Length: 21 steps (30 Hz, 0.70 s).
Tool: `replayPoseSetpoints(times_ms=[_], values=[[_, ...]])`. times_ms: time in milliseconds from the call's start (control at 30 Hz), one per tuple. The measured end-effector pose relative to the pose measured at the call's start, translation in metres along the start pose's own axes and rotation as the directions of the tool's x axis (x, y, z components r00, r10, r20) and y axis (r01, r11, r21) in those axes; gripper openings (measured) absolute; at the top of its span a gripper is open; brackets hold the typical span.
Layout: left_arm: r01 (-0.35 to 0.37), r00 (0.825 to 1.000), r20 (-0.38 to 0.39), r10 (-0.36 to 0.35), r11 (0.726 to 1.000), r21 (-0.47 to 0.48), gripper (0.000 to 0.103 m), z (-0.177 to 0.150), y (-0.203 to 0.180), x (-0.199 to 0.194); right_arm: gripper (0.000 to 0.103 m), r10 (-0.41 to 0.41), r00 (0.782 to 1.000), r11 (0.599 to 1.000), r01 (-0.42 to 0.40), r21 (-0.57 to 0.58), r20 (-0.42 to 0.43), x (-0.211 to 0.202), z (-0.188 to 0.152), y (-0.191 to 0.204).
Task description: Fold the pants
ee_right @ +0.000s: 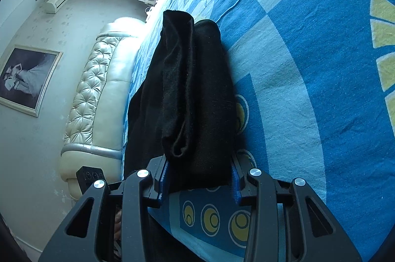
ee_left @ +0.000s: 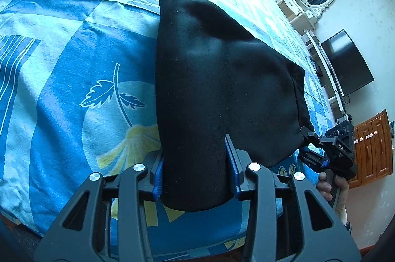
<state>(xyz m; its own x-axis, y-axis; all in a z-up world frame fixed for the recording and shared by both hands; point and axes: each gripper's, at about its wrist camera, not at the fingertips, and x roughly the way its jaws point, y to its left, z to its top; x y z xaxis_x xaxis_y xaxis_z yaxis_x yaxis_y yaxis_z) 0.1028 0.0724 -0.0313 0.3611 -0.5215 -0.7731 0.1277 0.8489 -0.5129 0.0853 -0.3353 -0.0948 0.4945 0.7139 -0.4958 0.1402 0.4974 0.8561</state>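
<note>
Matt cloth on a cotton-look bed

The pants (ee_left: pixel 212 79) are black, matt, faintly fuzzy knit cloth; the bedsheet (ee_left: pixel 61 69) is thin printed woven cloth, slightly creased; the headboard (ee_right: pixel 98 89) is glossy tufted leather; the left gripper (ee_left: pixel 195 178) is matt black plastic with shiny metal rivets.

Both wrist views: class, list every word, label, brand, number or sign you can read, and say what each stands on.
"DAS": white letters on the black body of the right gripper, seen in the left wrist view.
Round dial-like markings on that same body: too small to read.
Blue patterned bedsheet, black folded pants, framed black-and-white picture: no text.
</note>
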Motion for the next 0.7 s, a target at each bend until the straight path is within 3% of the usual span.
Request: replayPoseSetpoints(times_ms=[533, 700], values=[[0.003, 1.0, 0.0, -0.003, 1.0, -0.005, 0.047, -0.001, 0.002, 0.0, 0.04, 0.031, 1.0, 0.999, -0.031, 0.019, 0.008, -0.002, -0.004, -0.012], [-0.026, 0.999, 0.02, 0.025, 1.0, 0.013, 0.062, -0.001, 0.006, 0.002, 0.041, 0.043, 0.999, 0.999, -0.043, 0.023, 0.011, -0.002, -0.004, -0.013]])
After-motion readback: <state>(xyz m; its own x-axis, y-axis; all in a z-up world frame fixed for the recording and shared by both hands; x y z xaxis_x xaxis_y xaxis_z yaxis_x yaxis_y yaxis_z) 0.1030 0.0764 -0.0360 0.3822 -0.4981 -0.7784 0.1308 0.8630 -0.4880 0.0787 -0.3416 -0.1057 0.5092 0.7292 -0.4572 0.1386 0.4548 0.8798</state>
